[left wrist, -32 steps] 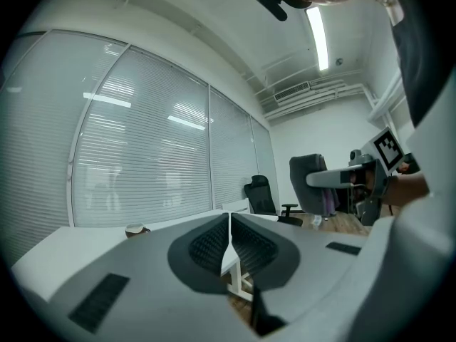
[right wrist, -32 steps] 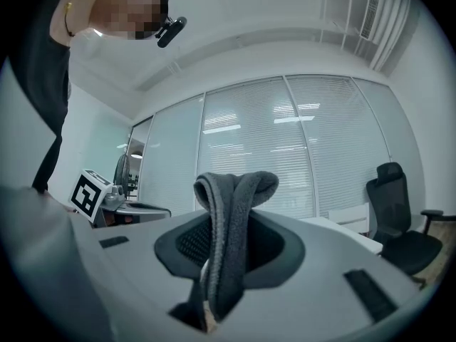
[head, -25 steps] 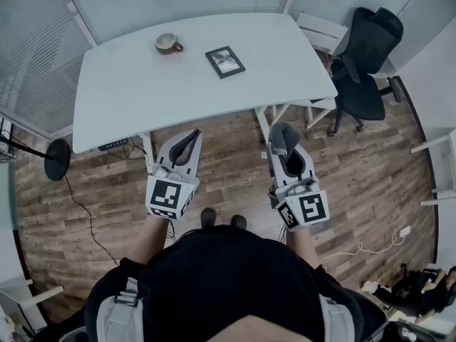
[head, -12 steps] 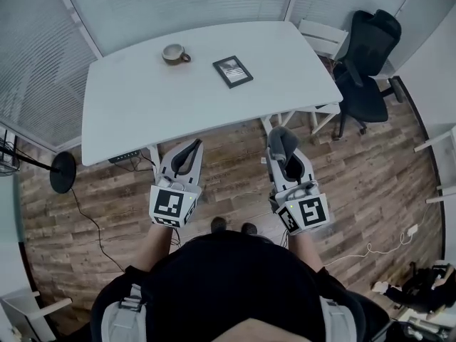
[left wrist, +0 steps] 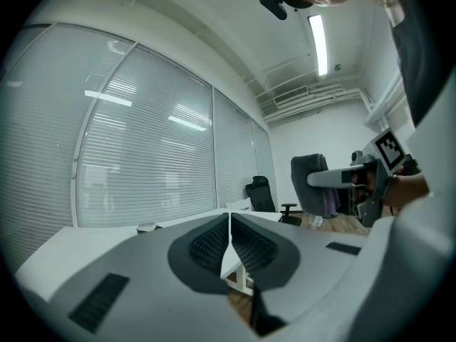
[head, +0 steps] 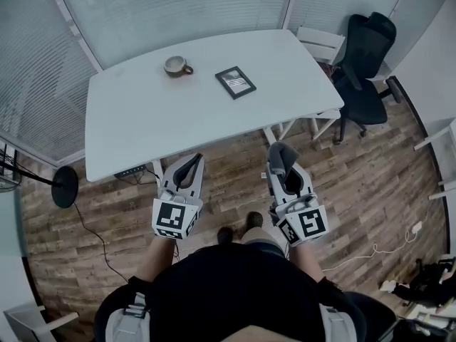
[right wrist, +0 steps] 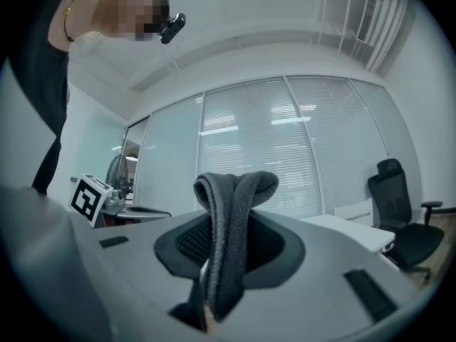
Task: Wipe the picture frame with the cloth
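Grey cloth [right wrist: 229, 219] was pinched between the closed jaws of the right gripper [head: 281, 164], its folded end sticking up past the tips. The left gripper [head: 194, 164] was fully closed and held nothing. Both hung over the wooden floor [head: 228, 169], short of the white surface [head: 142, 120], where the picture frame [head: 236, 82] lay flat near a cup [head: 175, 65].

A cup [head: 175, 66] and a frame [head: 236, 82] sit on the table [head: 135, 127], cup to the left. A chair [head: 363, 70] stands off its right end. Before its near edge, the left gripper [head: 194, 162] and right gripper [head: 284, 167] are side by side, with a cloth [head: 279, 154] in the right one's jaws.
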The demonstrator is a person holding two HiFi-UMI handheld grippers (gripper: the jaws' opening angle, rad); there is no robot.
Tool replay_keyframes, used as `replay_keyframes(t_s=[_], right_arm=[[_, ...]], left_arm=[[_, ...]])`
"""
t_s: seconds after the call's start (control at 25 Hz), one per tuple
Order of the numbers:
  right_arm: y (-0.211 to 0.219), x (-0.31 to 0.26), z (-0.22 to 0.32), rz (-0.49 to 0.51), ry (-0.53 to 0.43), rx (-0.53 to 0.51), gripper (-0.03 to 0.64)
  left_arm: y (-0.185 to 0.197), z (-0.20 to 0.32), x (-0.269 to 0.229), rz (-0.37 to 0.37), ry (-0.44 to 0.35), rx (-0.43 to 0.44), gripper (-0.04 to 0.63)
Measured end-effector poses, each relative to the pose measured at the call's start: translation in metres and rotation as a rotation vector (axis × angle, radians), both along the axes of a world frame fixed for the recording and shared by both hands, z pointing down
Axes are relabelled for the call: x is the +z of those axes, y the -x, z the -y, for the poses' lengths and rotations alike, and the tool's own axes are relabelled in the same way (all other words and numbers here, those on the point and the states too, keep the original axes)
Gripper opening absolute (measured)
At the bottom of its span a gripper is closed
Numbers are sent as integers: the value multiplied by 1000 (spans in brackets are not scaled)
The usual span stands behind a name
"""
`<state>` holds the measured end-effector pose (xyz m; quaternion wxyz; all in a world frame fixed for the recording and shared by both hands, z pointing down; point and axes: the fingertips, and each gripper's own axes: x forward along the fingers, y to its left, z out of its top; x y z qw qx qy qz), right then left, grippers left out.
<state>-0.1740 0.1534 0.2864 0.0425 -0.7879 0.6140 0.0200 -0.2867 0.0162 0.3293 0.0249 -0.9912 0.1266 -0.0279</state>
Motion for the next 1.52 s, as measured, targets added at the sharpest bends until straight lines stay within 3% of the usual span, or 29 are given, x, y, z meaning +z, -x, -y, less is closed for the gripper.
replay_keyframes(t_s=[0.64, 1.52], right_arm=[[-22, -1, 31, 14, -34, -54, 103], [-139, -15, 97, -14, -24, -150, 103]], left_arm=[[-20, 17, 4, 32, -23, -26, 15], [-137, 65, -21, 0, -50, -87, 15]])
